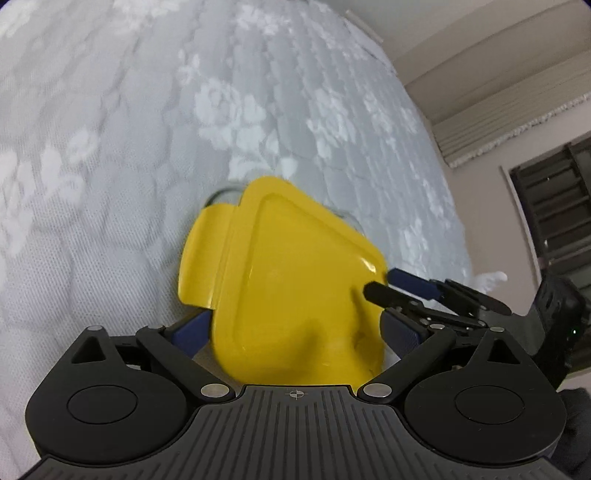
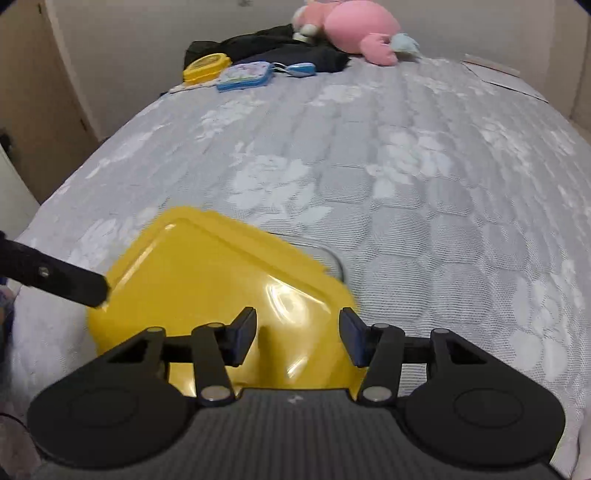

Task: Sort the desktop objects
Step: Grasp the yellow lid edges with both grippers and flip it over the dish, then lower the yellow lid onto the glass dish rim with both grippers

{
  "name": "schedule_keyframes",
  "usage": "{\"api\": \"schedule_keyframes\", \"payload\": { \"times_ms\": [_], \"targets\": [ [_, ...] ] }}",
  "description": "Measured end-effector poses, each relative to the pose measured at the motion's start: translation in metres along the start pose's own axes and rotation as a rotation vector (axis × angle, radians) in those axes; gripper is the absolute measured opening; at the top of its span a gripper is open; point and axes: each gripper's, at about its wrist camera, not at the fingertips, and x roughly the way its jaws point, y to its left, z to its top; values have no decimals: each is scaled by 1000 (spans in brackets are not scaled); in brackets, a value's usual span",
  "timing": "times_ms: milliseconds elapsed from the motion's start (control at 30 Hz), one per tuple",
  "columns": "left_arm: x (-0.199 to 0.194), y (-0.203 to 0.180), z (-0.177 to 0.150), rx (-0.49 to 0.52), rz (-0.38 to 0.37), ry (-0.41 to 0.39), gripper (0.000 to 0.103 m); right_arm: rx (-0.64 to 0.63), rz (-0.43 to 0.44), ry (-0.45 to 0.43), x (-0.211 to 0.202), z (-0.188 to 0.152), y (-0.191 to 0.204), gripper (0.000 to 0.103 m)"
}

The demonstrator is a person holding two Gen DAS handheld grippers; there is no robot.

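Quilted floral bedspread (image 2: 369,155) beneath beige walls (image 2: 147,33), perhaps a bedroom.

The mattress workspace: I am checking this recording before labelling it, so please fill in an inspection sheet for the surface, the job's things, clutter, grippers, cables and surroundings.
Surface: grey mattress with a white floral pattern, bare of bedding.
Job's things: yellow lid over a clear container whose rim shows beyond it; whether it is seated cannot be told.
Clutter: at the far end, pink plush toy, black garment, small yellow box, blue case.
Grippers: left gripper spans the lid, one finger on each side; grip cannot be confirmed. Right gripper open above the lid's near corner.
Cables: nothing seen.
Surroundings: plain walls, dark louvred window.
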Motion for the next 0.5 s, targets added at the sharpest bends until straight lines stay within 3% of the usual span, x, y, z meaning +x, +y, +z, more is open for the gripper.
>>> {"api": "schedule_keyframes", "payload": {
  "times_ms": [100,200,267,333,367,500],
  "targets": [
    [-2,7,1,-31,36,9,99,48,-36,8,-1,0,1,78],
    [-6,17,5,-72,55,-16,99,174,-61,32,2,-4,-11,79],
    [-6,22,9,-107,49,-33,99,264,-25,84,9,-11,-23,78],
    [-6,24,12,-129,35,-50,99,348,5,131,16,-20,-33,64],
    [-6,24,13,-134,23,-57,99,378,15,144,17,-22,-37,63],
    [-11,8,11,-88,-97,-52,99,321,15,100,8,-16,-32,50]
  ]
}}
